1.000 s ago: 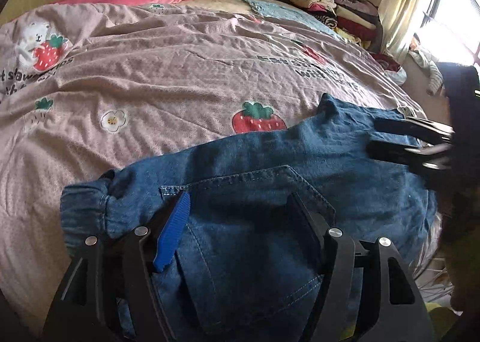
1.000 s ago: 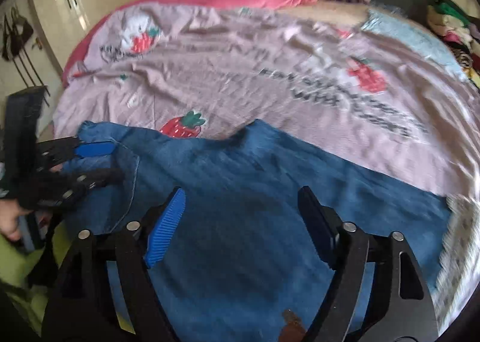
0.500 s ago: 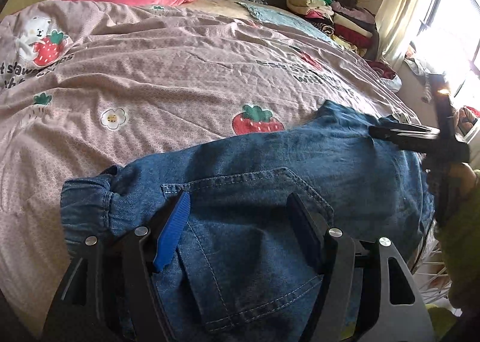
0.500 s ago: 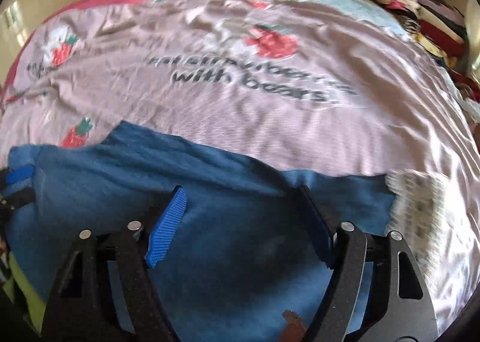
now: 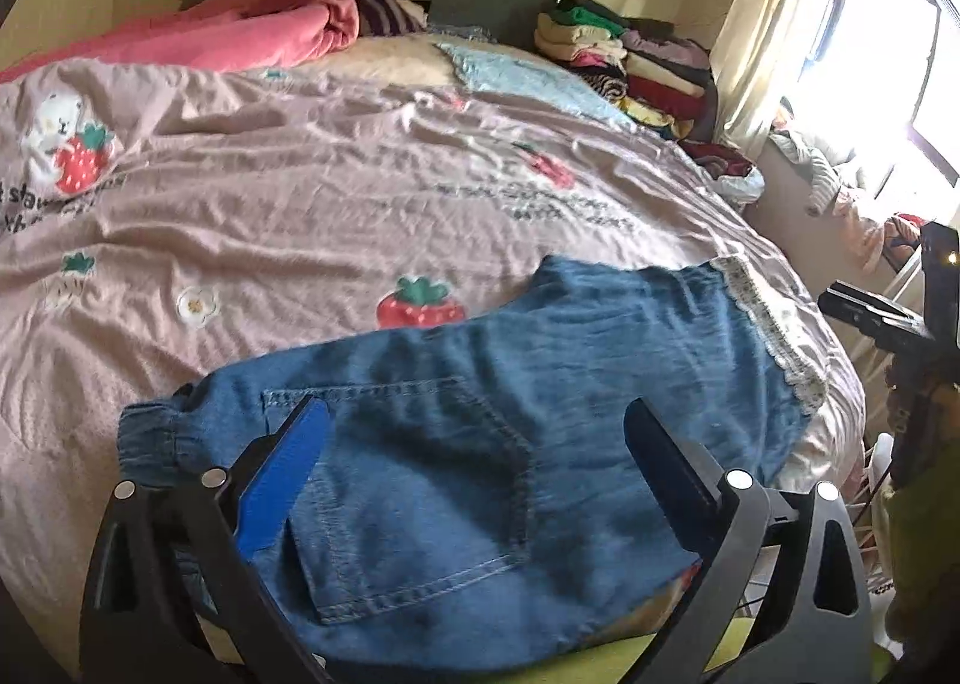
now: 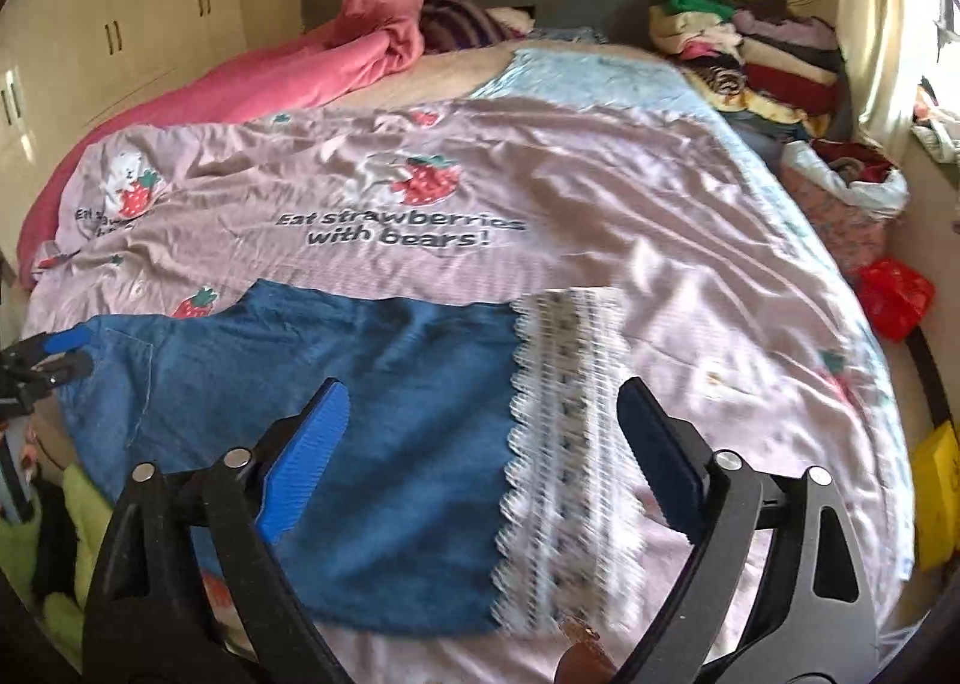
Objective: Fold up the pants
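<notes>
Blue denim pants (image 5: 480, 420) lie spread flat along the near edge of the bed, waistband at the left, back pocket up, white lace hem (image 6: 564, 444) at the right end. My left gripper (image 5: 474, 444) is open and empty, hovering over the pocket and waist end. My right gripper (image 6: 480, 426) is open and empty, hovering over the lace hem end of the pants (image 6: 372, 384). The right gripper also shows at the far right of the left wrist view (image 5: 882, 318), off the bed's edge. The left gripper shows at the left edge of the right wrist view (image 6: 54, 360).
The pants lie on a pink strawberry-print duvet (image 5: 300, 204). A pink blanket (image 5: 240, 36) and pillows lie at the headboard. A stack of folded clothes (image 5: 630, 60) stands at the far right corner. A wardrobe (image 6: 120, 24) is at the left, a window (image 5: 888, 54) at the right.
The right gripper has swung right along the pants, from the middle to the lace hem end. The left gripper has pulled back a little and stays over the pocket. Both stay open.
</notes>
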Motion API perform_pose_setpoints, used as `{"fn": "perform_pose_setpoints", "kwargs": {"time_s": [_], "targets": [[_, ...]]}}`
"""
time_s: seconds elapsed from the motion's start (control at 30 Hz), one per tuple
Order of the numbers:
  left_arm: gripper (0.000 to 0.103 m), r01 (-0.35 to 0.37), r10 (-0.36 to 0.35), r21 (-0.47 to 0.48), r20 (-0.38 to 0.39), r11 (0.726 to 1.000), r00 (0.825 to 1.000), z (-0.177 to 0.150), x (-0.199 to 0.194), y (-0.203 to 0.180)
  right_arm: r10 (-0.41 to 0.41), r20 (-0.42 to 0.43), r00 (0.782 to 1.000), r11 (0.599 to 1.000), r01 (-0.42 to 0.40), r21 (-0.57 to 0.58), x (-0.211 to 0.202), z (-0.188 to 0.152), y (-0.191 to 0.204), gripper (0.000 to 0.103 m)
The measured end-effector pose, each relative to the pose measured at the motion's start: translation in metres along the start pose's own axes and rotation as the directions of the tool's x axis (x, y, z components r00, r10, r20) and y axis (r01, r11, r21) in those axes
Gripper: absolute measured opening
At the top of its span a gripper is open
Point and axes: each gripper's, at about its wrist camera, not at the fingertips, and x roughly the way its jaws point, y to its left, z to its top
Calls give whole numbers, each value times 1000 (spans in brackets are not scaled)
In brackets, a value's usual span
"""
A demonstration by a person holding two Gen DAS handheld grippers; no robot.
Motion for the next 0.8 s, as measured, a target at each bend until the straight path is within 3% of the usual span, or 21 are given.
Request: {"fn": "perform_pose_setpoints", "kwargs": {"time_s": [0.23,0.57,0.7,0.8], "targets": [[98,7,-7,52,4,999,1000,-4,-7,-29,-16,8,1000,1000,16,-7,-17,-23,1,88],[98,15,9,192,-122,981,992,-34,41,-83,57,-105,993,996,-63,-61,25,-63,41,88],[98,-39,88,258,-181,965,980,-48,65,-89,16,-148,989,996,-29,-86,41,-75,41,88],[98,-52,112,267,-215,962,970,-57,76,-85,-67,-205,976,994,48,-100,51,-86,31,87]]}}
